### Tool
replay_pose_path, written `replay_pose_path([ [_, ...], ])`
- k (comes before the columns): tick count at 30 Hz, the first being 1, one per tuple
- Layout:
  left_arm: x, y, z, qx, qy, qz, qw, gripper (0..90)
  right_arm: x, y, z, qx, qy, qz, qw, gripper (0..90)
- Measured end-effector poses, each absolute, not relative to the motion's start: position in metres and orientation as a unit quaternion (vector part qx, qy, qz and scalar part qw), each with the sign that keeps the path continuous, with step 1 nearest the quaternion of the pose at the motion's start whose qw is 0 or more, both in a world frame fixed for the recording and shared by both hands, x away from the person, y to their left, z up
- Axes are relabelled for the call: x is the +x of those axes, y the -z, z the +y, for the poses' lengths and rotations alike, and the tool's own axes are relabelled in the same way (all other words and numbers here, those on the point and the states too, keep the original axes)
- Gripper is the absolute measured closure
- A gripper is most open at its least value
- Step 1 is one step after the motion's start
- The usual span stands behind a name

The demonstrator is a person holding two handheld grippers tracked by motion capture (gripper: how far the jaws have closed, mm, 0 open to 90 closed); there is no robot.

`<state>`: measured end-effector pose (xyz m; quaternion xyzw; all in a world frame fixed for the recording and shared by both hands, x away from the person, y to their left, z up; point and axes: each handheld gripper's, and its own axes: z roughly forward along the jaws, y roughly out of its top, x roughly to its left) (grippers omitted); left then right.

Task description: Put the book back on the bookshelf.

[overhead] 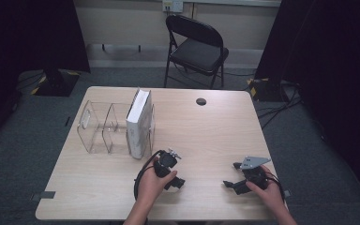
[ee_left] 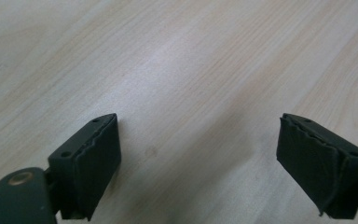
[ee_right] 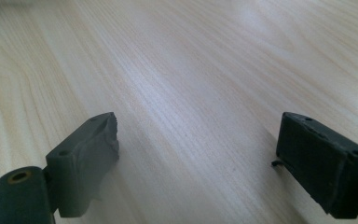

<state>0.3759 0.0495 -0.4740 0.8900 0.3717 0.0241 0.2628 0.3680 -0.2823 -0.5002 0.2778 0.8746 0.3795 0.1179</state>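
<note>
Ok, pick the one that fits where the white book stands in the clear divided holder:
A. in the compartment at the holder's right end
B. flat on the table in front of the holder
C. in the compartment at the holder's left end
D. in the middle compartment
A: in the high view the white book stands upright at the right end of the clear holder, and the compartments to its left hold nothing.

Wooden table (overhead: 215,136) bearing organizer (overhead: 98,127), book (overhead: 138,123)

High view looks down on the whole table (overhead: 206,126); both gripper views skim close over its wood.
</note>
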Motion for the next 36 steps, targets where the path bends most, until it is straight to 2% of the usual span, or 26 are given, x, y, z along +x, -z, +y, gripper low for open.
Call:
replay_pose_path([
  [12, 0.366, 0.483, 0.046, 0.892, -0.048, 0.348, 0.286, 0.0, 0.368, 0.5, -0.282, 0.278, -0.379, 0.875, 0.119, 12.0],
  [21, 0.361, 0.488, 0.046, 0.897, -0.085, 0.321, 0.29, 0.0, 0.368, 0.5, -0.282, 0.278, -0.379, 0.875, 0.119, 12.0],
  [36, 0.356, 0.493, 0.051, 0.894, -0.097, 0.307, 0.313, 0.0, 0.368, 0.5, -0.282, 0.278, -0.379, 0.874, 0.118, 11.9],
])
